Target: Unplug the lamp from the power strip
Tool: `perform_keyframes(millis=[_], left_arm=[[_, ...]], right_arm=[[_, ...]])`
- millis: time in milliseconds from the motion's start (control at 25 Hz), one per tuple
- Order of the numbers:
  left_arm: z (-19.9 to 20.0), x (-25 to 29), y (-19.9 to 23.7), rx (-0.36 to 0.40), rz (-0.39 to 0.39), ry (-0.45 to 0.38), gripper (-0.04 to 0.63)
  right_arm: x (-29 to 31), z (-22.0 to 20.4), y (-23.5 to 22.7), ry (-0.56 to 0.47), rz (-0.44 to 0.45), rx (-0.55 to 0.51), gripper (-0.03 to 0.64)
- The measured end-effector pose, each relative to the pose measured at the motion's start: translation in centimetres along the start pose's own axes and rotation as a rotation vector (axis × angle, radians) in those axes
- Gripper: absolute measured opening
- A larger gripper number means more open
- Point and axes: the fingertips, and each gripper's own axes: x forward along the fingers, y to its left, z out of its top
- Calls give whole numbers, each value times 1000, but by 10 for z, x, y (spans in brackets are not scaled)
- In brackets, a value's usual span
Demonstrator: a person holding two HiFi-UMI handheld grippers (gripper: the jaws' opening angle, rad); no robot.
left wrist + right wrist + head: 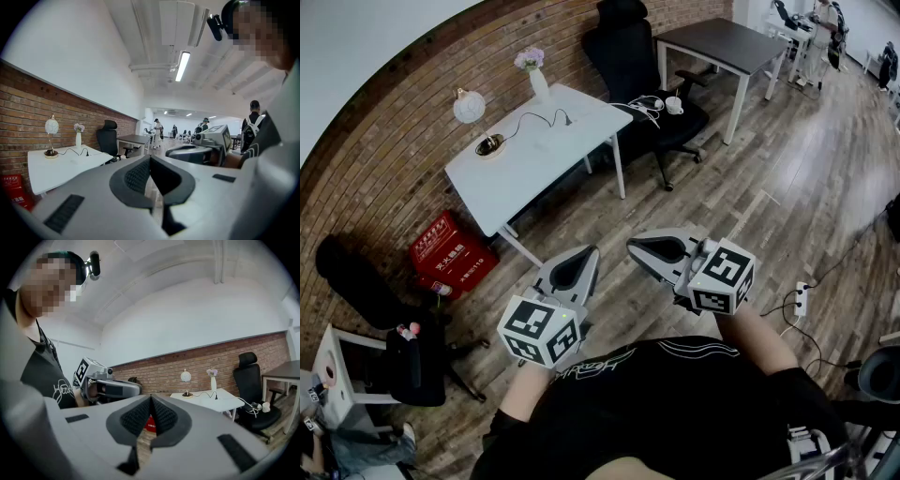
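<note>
head view: high, steeply down, well apart from the white rectangular table [553,141] by the red brick wall [394,131]. left gripper view: low, table at left. right gripper view: low, faces wall. all share table and white globe lamp [470,106].

Lamp [470,106]: white globe shade on a thin stem over a round dark base, standing upright on the white bench [544,164], close to its wall-side edge and about midway along it. A black cord [525,120] runs from the base across the bench top towards the far wall-side corner and ends in a black plug [565,117] standing upright there. The power strip cannot be told apart from the white top, so whether the plug is seated cannot be confirmed.
</note>
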Motion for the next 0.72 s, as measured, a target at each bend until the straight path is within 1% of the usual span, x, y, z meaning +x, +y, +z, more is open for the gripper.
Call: perform_keyframes(millis=[480, 720], left_arm=[[5, 14, 8, 3, -29, -2, 3], [-2, 22, 22, -18, -40, 1, 3]], right_arm=[[2, 1, -20, 1, -47, 18, -3], [9, -7, -31, 11, -64, 33, -3]])
